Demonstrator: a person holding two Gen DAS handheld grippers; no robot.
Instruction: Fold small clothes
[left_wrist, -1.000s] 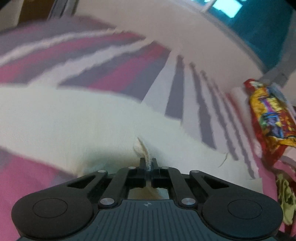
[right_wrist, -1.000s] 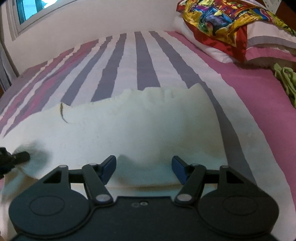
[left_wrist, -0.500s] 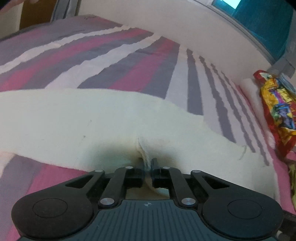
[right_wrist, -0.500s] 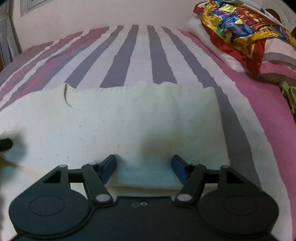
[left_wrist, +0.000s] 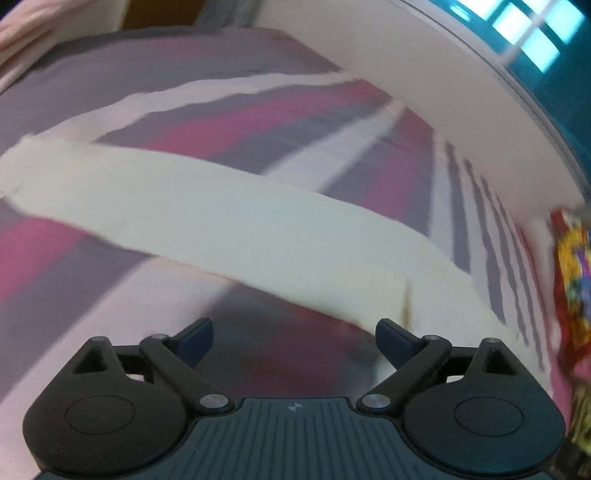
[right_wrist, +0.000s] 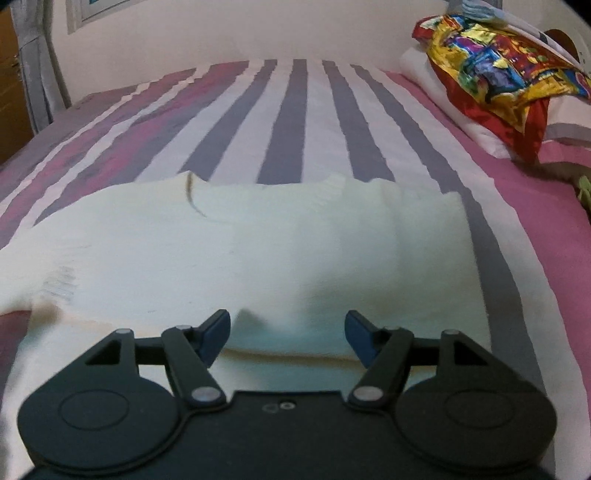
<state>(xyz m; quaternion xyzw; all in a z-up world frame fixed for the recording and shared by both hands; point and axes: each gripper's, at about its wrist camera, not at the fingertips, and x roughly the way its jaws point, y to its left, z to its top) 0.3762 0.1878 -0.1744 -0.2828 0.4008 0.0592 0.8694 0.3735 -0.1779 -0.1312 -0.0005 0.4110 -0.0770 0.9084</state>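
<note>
Both grippers hang over the bedsheet (right_wrist: 306, 122): left gripper (left_wrist: 294, 341) opening, empty; right gripper (right_wrist: 287, 334) wide above the sweater (right_wrist: 240, 251).

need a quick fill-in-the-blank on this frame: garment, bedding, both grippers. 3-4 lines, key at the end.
1. The garment lying on the bed is ____ in colour.
2. The bedspread has a pattern of ____.
3. The left gripper has jaws opening, and between them lies ____ cloth.
4. In the right wrist view, the multicoloured cloth lies in the upper ____ corner.

Missing words: cream; stripes; no; right
</note>
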